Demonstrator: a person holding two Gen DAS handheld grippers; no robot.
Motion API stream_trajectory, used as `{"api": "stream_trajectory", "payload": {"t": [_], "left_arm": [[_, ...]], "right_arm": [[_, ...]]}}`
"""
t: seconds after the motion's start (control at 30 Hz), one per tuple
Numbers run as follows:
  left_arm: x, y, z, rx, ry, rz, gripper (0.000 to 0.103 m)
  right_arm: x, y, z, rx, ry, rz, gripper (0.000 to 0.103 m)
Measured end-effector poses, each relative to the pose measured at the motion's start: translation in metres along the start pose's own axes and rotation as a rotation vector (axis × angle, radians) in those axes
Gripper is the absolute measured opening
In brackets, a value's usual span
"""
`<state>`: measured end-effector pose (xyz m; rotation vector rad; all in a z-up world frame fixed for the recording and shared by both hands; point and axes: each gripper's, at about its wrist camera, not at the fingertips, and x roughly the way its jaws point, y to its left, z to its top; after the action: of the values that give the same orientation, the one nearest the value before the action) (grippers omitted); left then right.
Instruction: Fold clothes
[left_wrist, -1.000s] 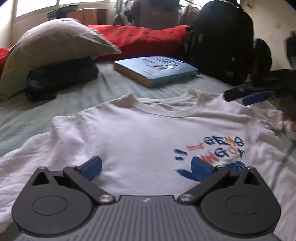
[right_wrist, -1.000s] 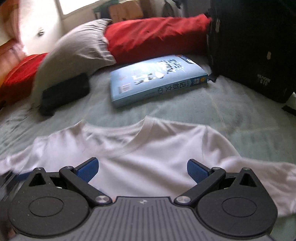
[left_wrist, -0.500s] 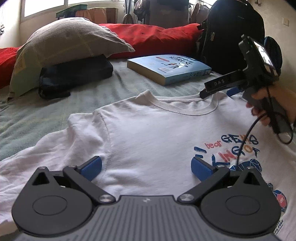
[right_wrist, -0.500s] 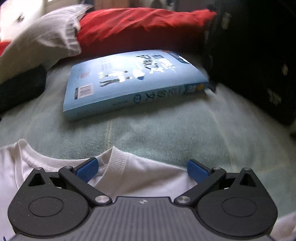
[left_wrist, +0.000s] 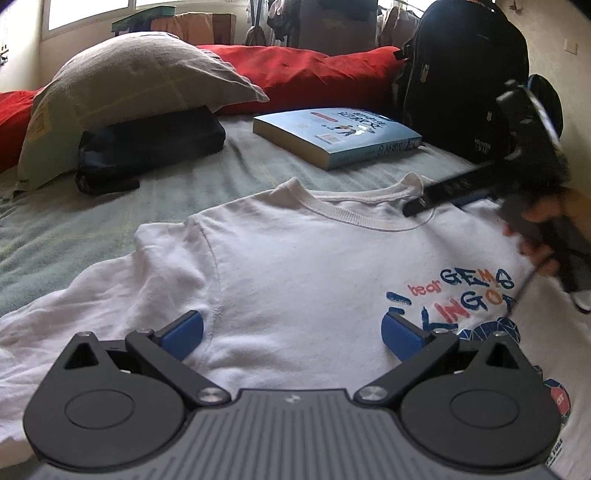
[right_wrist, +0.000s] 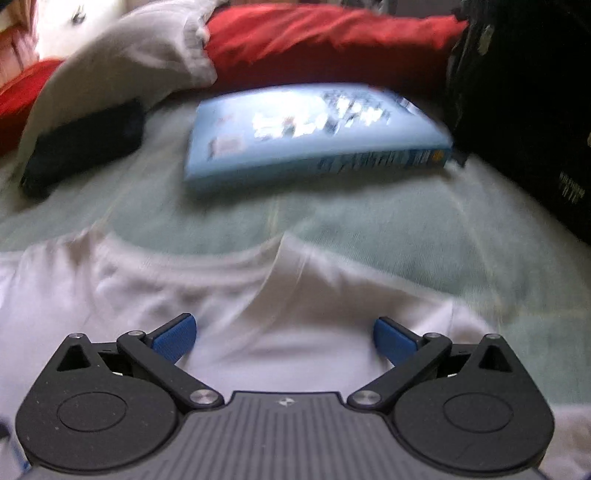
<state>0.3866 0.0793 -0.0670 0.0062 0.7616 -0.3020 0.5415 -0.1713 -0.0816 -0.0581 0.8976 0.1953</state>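
Note:
A white T-shirt (left_wrist: 295, 258) with a blue and red print lies face up on a pale green bed, collar toward the far side. My left gripper (left_wrist: 291, 332) hovers open over its chest near the left sleeve seam, nothing between the blue pads. In the left wrist view the right gripper (left_wrist: 417, 206), held by a hand (left_wrist: 546, 229), reaches to the collar's right side. In the blurred right wrist view my right gripper (right_wrist: 284, 336) stands open just above the shirt (right_wrist: 258, 317) by the collar and shoulder.
A blue book (left_wrist: 336, 136) lies beyond the collar. A dark pouch (left_wrist: 147, 147) sits under a beige pillow (left_wrist: 129, 88) at left. A red cushion (left_wrist: 306, 77) and a black backpack (left_wrist: 461, 81) line the far side. Bare green bedding (left_wrist: 110, 221) shows left of the shirt.
The right gripper moved forward to the collar, then drew back a little and blurs with motion. The left wrist view shifted left toward the sleeve seam. Both grippers stayed open.

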Motion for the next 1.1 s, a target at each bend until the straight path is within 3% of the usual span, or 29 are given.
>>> {"api": "stream_trajectory", "payload": {"t": [0.13,0.3,0.4,0.57,0.67,0.83,1.0,1.1], "left_arm": [[-0.001,0.002,0.000,-0.012,-0.003,-0.010,0.102],[-0.002,0.005,0.002,-0.032,-0.010,-0.025,0.102],[-0.002,0.005,0.002,-0.031,-0.009,-0.027,0.102],[-0.001,0.003,0.001,-0.019,-0.005,-0.033,0.102],[0.002,0.004,0.000,-0.024,-0.005,-0.039,0.102],[-0.008,-0.001,0.001,-0.005,-0.036,-0.065,0.102],[-0.010,-0.010,0.000,0.042,-0.035,-0.070,0.102],[-0.008,-0.012,-0.001,0.056,-0.025,-0.070,0.102]], "right_arm": [[-0.002,-0.001,0.014,-0.006,-0.030,0.013,0.103],[-0.036,-0.001,0.016,0.047,-0.023,0.159,0.103],[-0.035,0.008,0.010,0.029,0.006,0.213,0.103],[0.003,0.016,0.008,-0.026,-0.020,0.149,0.103],[0.005,0.016,0.011,-0.045,-0.061,0.128,0.103],[-0.045,-0.001,0.007,-0.007,-0.034,0.079,0.103],[-0.109,-0.027,-0.036,0.094,0.043,0.150,0.103],[-0.124,-0.029,-0.067,0.116,0.081,0.185,0.103]]}}
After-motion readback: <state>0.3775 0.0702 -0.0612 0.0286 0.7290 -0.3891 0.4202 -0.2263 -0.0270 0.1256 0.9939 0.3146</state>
